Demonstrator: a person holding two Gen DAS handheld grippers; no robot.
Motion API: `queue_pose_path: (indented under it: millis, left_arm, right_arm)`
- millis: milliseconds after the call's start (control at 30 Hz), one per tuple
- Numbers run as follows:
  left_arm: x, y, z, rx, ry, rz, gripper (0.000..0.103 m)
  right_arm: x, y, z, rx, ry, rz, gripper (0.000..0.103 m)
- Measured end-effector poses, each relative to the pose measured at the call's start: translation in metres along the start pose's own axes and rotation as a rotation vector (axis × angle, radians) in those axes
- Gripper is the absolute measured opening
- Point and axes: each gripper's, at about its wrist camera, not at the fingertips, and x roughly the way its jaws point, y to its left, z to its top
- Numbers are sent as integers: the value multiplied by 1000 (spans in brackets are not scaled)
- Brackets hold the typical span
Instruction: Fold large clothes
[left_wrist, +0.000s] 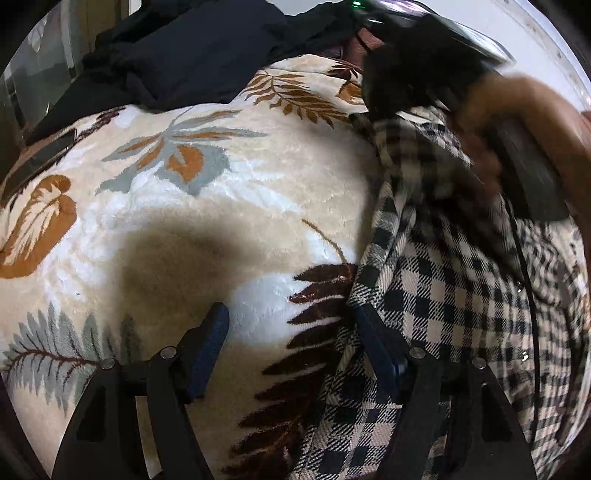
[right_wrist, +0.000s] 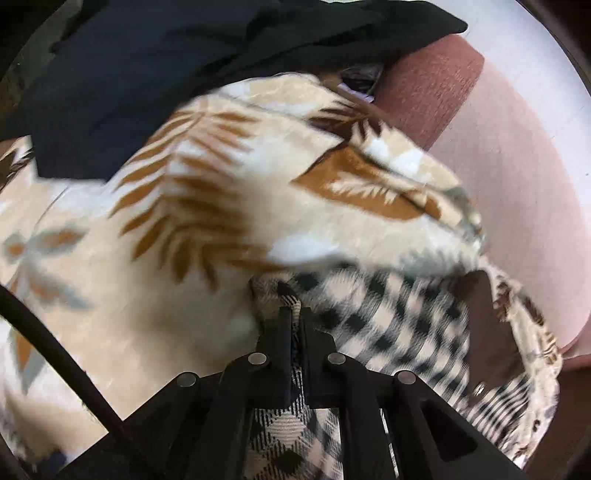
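Note:
A black-and-cream checked garment (left_wrist: 436, 295) lies on a cream leaf-print blanket (left_wrist: 192, 206), filling the right side of the left wrist view. My left gripper (left_wrist: 291, 328) is open just above the blanket, its right finger at the garment's left edge. My right gripper (right_wrist: 293, 325) is shut on a fold of the checked garment (right_wrist: 388, 325) and holds it bunched against the blanket (right_wrist: 166, 221). The right gripper also shows blurred in the left wrist view (left_wrist: 417, 85), at the garment's far end.
A heap of dark navy and black clothes (left_wrist: 192, 51) lies at the far side of the blanket, also in the right wrist view (right_wrist: 166, 66). A pink-brown cushion or mattress edge (right_wrist: 509, 155) runs along the right. A dark flat object (left_wrist: 40, 162) lies at the left.

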Motion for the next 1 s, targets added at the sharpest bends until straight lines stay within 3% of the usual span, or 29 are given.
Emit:
queue_pose_path:
  millis: [167, 233, 300, 433, 600, 667, 733, 800, 867, 1000]
  left_arm:
    - [-1, -6, -6, 40, -5, 22, 75]
    - [-1, -7, -7, 43, -5, 23, 75]
    - [-1, -6, -6, 39, -4, 20, 75]
    - [-1, -5, -5, 30, 5, 16, 75]
    - [-2, -7, -8, 41, 4, 35, 75]
    - [-2, -10, -10, 50, 1, 49, 75]
    - [-3, -11, -11, 57, -2, 58, 75]
    - [-3, -12, -12, 68, -3, 66, 75]
    - [-3, -12, -14, 69, -7, 70, 75]
    - [-2, -14, -14, 72, -10, 84, 77]
  right_arm:
    - [3, -16, 21, 98, -75, -25, 2]
    - [-8, -29, 21, 175, -110, 55, 3]
    - [-34, -41, 7, 238, -183, 129, 10]
    - [-69, -55, -47, 300, -221, 227, 14]
    - [-51, -85, -134, 428, -150, 314, 14]
    - [-37, -103, -164, 495, -113, 298, 14]
    - [-29, -127, -199, 559, -92, 224, 14]
    - [-30, -159, -240, 634, -117, 214, 11]
    - [-35, -193, -279, 712, -94, 111, 12]
    - [-53, -250, -342, 851, -74, -7, 11]
